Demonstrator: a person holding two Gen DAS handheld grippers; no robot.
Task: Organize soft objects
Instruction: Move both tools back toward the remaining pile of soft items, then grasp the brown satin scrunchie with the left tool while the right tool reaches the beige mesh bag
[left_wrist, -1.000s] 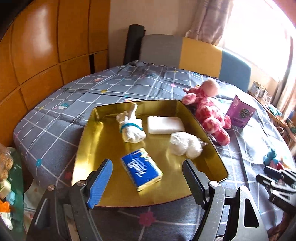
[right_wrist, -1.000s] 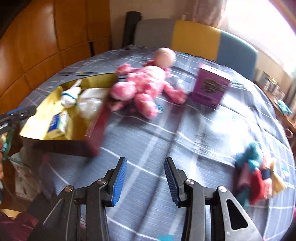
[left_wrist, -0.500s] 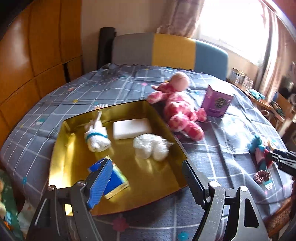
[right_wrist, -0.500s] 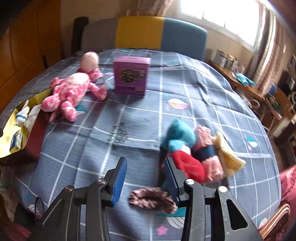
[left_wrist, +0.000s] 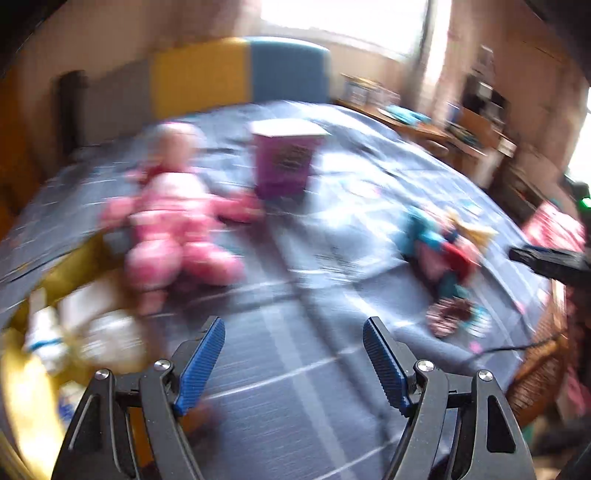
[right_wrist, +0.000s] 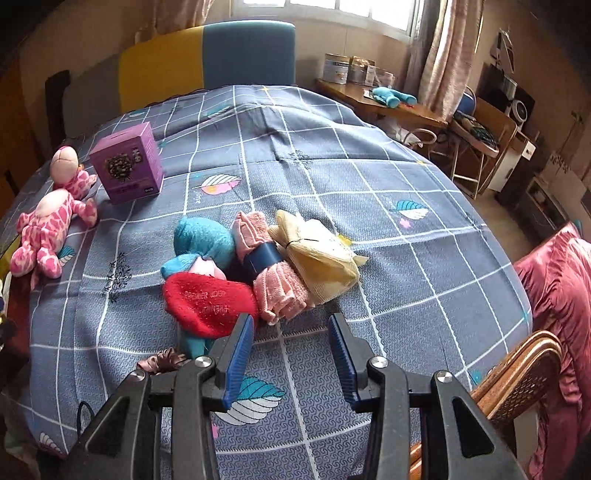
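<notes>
Soft pile now sits just ahead of the empty, part-open right gripper; left gripper stays wide, empty.

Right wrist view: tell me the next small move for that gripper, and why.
Probably ease the right gripper forward and down onto the pink rolled towel. Its jaws stand apart with nothing between them, and the towel lies just ahead of them in the pile, between the red sock and the yellow cloth, not yet in the gold tray.
</notes>
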